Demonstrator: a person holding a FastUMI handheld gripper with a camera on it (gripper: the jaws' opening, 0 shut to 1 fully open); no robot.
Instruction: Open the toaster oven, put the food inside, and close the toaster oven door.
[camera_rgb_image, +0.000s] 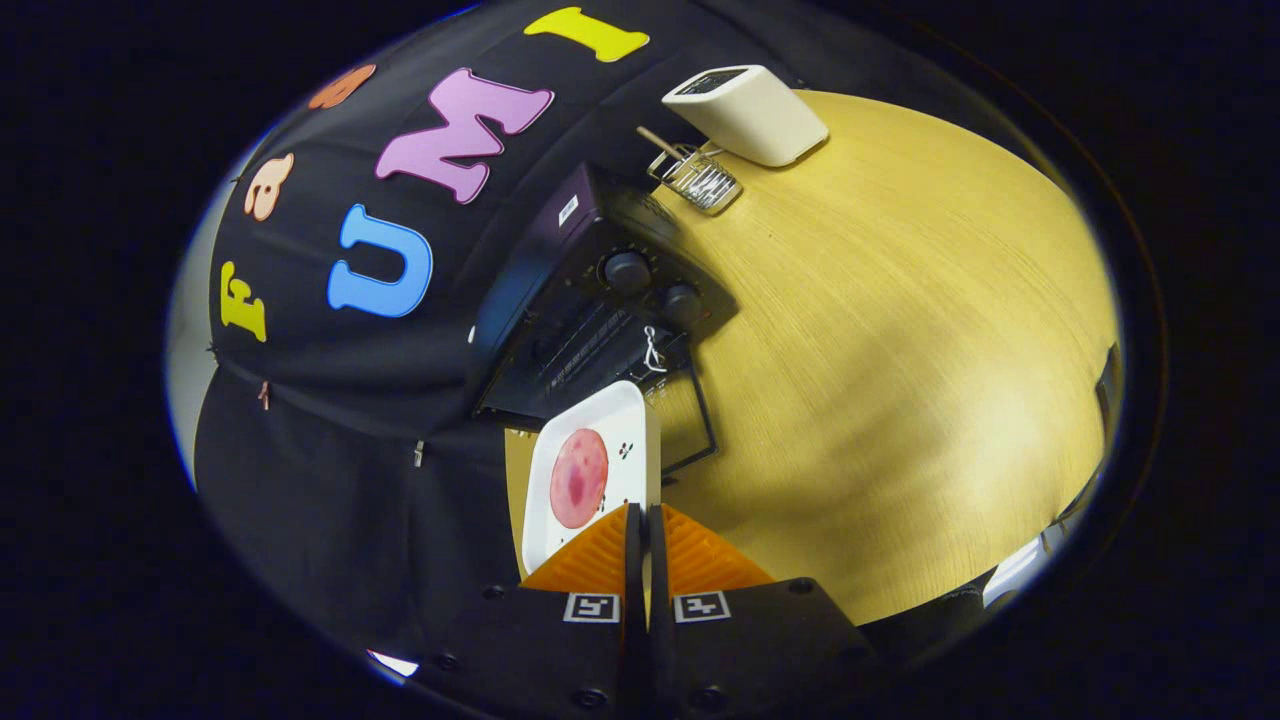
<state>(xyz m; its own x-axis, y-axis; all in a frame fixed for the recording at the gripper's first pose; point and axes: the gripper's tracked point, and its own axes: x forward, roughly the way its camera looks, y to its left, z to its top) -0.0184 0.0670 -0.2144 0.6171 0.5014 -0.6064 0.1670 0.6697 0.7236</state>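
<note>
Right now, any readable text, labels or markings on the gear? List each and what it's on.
Toaster oven: small white sticker on its top, too small to read.
Oven knobs: dial marks, too blurred to read.
Gripper, shut on the white tray edge: two square black-and-white marker tags, patterns, not text.
White tray: small dark marks beside the meat slice, unreadable.
</note>
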